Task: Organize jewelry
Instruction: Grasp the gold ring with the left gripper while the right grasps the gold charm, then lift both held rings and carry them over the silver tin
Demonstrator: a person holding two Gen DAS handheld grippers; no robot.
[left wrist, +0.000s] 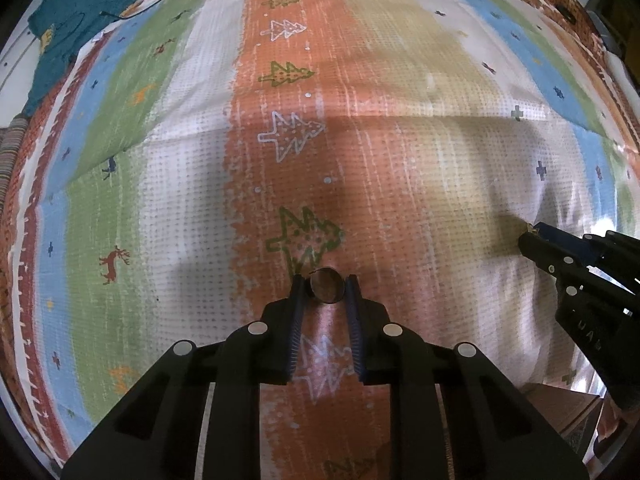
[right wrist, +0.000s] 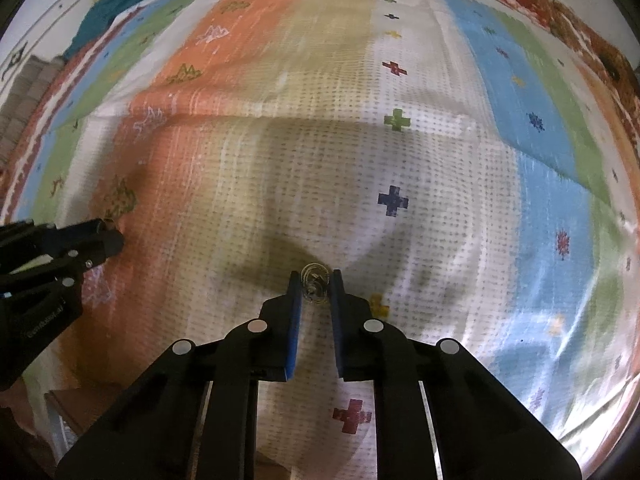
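Two pieces of jewelry were held above the striped bedspread [left wrist: 400,80]. Left hand-held gripper [left wrist: 325,280] clamped a dark ring [left wrist: 326,285]; right hand-held gripper [right wrist: 316,276] pinched a silvery coiled piece [right wrist: 315,284].

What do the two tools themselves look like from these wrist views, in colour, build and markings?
Both look alike. The left tool and right tool are matte black angular plastic, with round silver fastener heads on the linkages and blue ribbed pads lining the fingers. Faint pale lettering sits on each body's side, unreadable. No cables or sleeves are visible.
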